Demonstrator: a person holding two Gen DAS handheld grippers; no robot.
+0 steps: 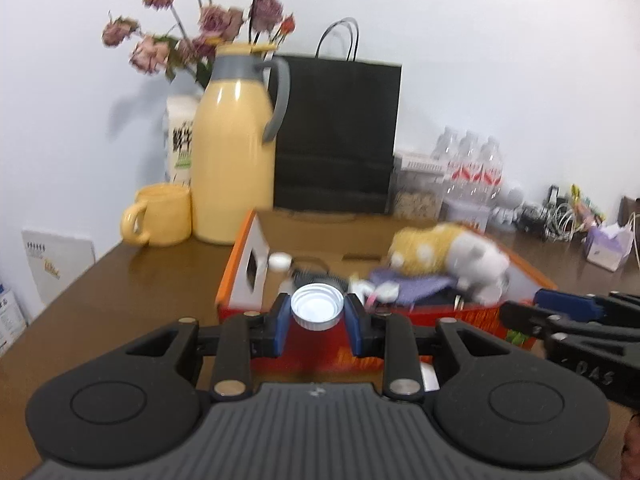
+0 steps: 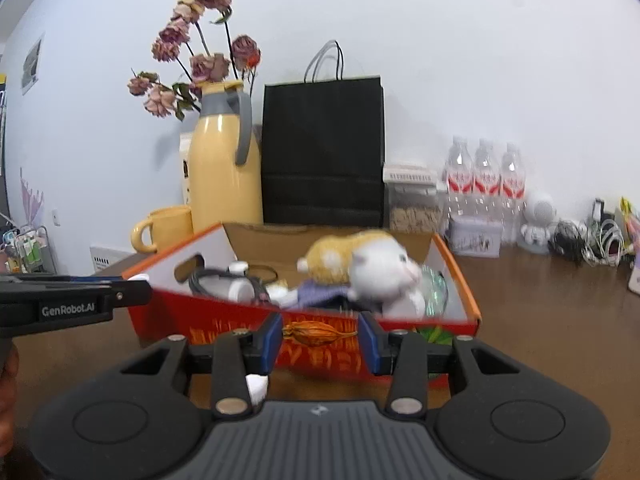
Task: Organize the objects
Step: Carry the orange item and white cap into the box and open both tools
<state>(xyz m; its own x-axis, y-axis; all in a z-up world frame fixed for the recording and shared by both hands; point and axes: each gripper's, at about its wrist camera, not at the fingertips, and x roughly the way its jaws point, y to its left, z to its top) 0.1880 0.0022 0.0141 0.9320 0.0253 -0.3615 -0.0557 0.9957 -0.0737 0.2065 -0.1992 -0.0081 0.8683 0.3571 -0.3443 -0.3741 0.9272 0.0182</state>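
White lid (image 1: 317,307) clamped in left claw (image 1: 317,322) | orange pod (image 2: 316,333) between right claw (image 2: 320,340) pads

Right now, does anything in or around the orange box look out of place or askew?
Mostly the orange box itself: its contents are a jumble, with the plush cat toppled on its side over a purple cloth and cables. The left gripper holds a white lid; the right gripper holds a dried orange pod.
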